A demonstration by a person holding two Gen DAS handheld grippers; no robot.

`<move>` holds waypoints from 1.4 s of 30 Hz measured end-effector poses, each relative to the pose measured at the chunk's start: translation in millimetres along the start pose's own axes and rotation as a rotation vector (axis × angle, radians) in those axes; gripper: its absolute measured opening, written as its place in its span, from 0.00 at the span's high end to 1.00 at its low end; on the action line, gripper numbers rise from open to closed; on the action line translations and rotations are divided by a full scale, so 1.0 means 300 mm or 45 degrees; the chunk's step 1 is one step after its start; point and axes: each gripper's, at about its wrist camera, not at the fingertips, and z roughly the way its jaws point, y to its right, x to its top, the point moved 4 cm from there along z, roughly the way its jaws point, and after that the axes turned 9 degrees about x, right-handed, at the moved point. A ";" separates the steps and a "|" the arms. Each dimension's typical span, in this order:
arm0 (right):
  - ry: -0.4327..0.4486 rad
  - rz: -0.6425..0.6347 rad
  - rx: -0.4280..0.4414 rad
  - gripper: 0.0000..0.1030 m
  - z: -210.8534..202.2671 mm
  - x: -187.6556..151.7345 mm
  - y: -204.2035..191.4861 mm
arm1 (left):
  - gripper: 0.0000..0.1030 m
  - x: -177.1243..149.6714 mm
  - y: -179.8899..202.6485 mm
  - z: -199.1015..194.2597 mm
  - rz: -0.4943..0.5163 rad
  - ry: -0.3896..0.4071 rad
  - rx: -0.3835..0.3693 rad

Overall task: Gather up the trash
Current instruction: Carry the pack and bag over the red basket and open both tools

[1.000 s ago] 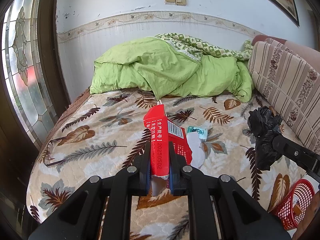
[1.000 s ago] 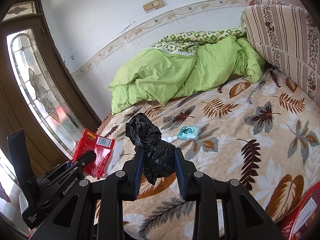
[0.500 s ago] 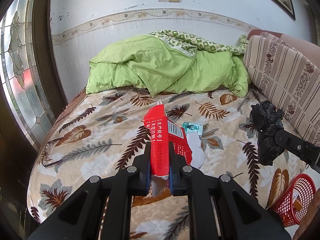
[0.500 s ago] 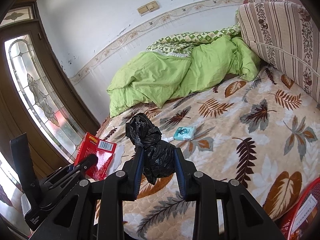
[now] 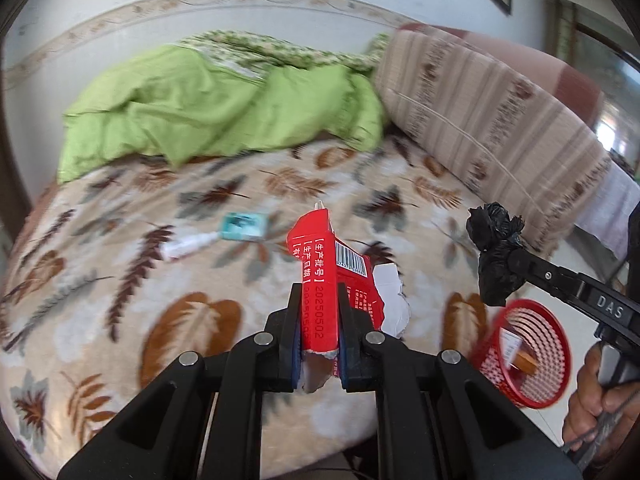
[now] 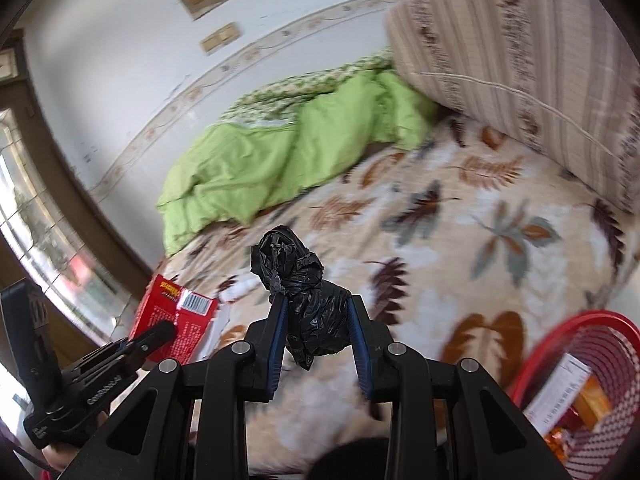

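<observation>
My left gripper (image 5: 319, 300) is shut on a torn red carton (image 5: 320, 272) and holds it above the bed's near edge; the carton also shows in the right wrist view (image 6: 176, 316). My right gripper (image 6: 318, 316) is shut on a crumpled black plastic bag (image 6: 308, 300), which also shows at the right of the left wrist view (image 5: 496, 256). A red mesh basket (image 5: 532, 360) with some trash in it stands on the floor off the bed's corner, low right in the right wrist view (image 6: 612, 400). A teal packet (image 5: 242, 226) and a small white tube (image 5: 188, 244) lie on the bed.
The leaf-patterned bed (image 5: 120, 280) fills both views. A green duvet (image 5: 200, 108) is heaped at its far end against the wall. A striped cushion (image 5: 480, 120) lines the right side. A glass door (image 6: 48, 240) is at the left.
Both grippers have swung to the right, still holding their items. The red basket has come nearer and more into view. The teal packet and tube now sit left of the carton.
</observation>
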 end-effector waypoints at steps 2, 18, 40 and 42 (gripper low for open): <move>0.016 0.038 -0.058 0.69 -0.054 -0.001 0.073 | 0.88 -0.004 0.074 0.023 0.042 -0.034 -0.076; 0.114 0.382 -0.491 0.69 -0.493 -0.117 0.607 | 0.87 -0.107 0.756 0.120 0.441 -0.236 -0.527; 0.007 0.206 -0.663 0.43 -0.422 -0.119 0.567 | 0.56 -0.121 0.691 0.095 0.502 -0.058 -0.307; -0.002 0.176 -0.653 0.43 -0.401 -0.110 0.541 | 0.56 -0.111 0.657 0.097 0.482 -0.047 -0.274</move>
